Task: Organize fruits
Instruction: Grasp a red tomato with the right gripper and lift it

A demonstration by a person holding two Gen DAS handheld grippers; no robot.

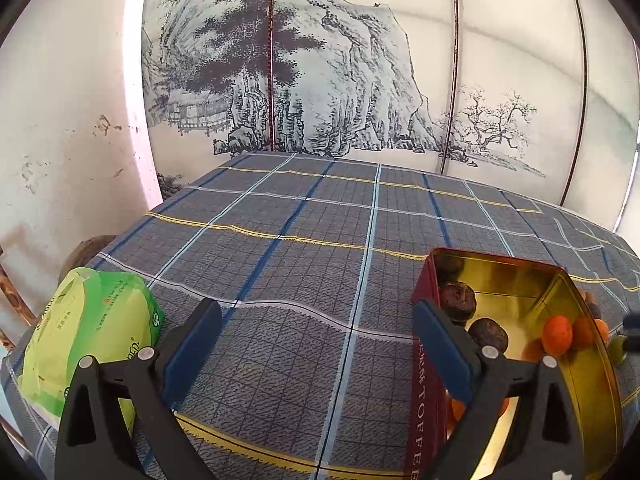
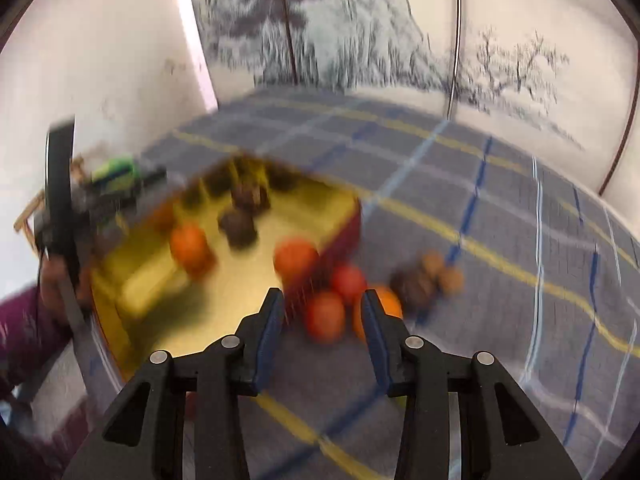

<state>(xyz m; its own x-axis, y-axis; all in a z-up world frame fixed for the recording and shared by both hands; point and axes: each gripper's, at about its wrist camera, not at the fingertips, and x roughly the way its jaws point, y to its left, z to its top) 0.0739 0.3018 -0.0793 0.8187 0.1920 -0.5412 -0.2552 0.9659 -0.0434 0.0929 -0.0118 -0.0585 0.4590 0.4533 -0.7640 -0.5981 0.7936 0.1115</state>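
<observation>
- Here the left gripper point(image 1: 316, 332) hangs over the checked tablecloth point(image 1: 280, 280), its jaws wide apart and holding nothing.
- The red tin point(image 1: 426, 392) sits at its right, touching the right finger; inside lie dark brown fruits point(image 1: 458, 296) and an orange one point(image 1: 557, 331).
- A green bag point(image 1: 92, 328) lies at the left.
- The right gripper point(image 2: 323, 312) is blurred, jaws parted and empty, above orange fruits point(image 2: 325, 316) just beside the tin's red wall.

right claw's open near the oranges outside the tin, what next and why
Probably ease the open right claw forward around the nearest loose orange fruit: it lies on the plaid tablecloth outside the gold-lined red tin, roughly between the fingers. The view is blurred.
</observation>
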